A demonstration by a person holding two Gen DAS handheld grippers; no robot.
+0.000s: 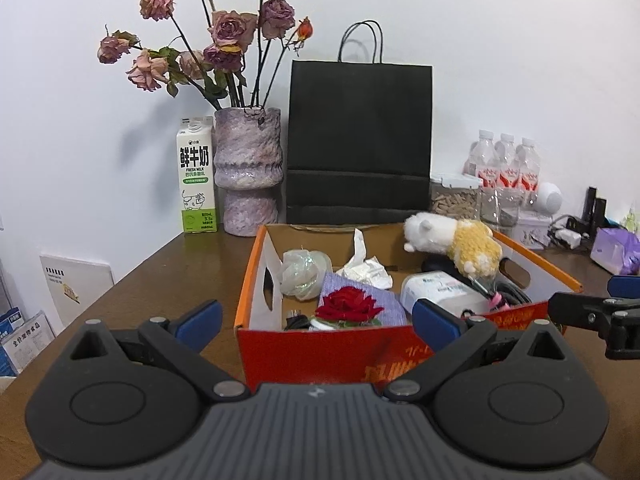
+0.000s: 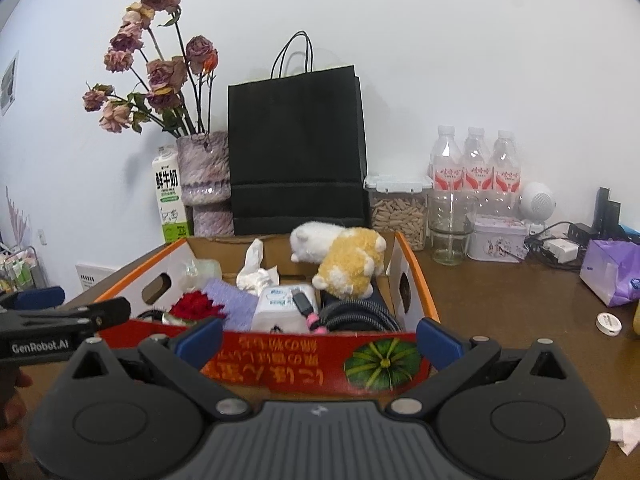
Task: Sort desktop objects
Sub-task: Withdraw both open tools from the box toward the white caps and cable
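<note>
white wall behind brown bench (image 2: pixel 500 308). cardboard box (image 2: pixel 304 364) just ahead of both my tongs; plush toy (image 2: pixel 352 264), red rose (image 1: pixel 348 304), crumpled tissue (image 1: pixel 366 270) inside box. left tongs (image 1: pixel 316 318) and right tongs (image 2: pixel 320 338) spread wide, empty. step: choosing first pick, likely plush; needs reach over box rim. only right view shows white cap (image 2: pixel 608 323) right of box.

Each gripper is built of black plastic with blue fingers (image 1: pixel 200 316), silver pivot screws (image 1: pixel 229 389) and a ribbed grey body (image 2: pixel 316 440); "GenRobot.AI" is printed in white on the left gripper (image 2: pixel 40 346).
</note>
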